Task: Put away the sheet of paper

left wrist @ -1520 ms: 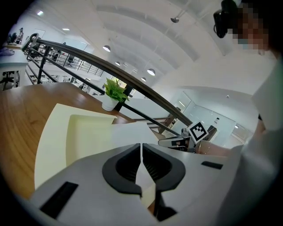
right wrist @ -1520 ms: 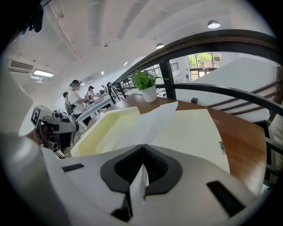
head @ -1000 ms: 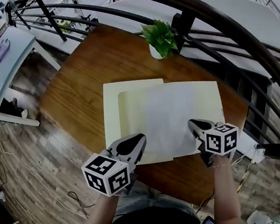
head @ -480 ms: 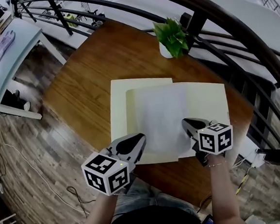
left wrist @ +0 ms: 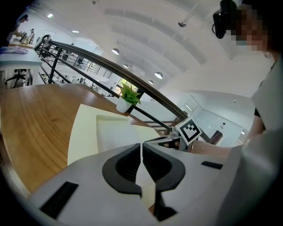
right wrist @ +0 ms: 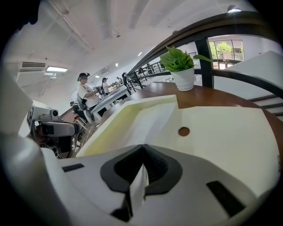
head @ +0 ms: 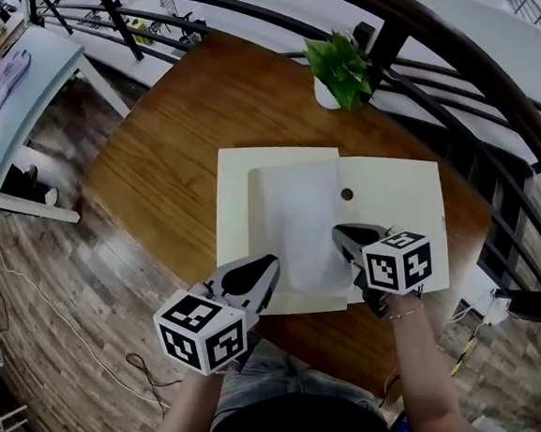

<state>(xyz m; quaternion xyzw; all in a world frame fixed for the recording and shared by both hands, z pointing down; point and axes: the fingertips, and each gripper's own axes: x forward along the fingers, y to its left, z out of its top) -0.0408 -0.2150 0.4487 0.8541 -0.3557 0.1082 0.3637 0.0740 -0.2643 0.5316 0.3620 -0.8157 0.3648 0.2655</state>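
An open pale yellow folder lies on the wooden table, with a small round hole in its right half. A white sheet of paper lies over its left half. My right gripper is shut on the sheet's near right corner; in the right gripper view the paper runs from between the closed jaws out across the folder. My left gripper is at the folder's near left edge, jaws closed with a cream strip of folder between them.
A potted green plant stands at the table's far edge. A dark curved railing runs behind and to the right of the table. A pale blue table stands to the far left, on wooden flooring with cables.
My right gripper has pulled the white sheet to the left, uncovering the folder's right half and its round hole. The left gripper has stayed put.
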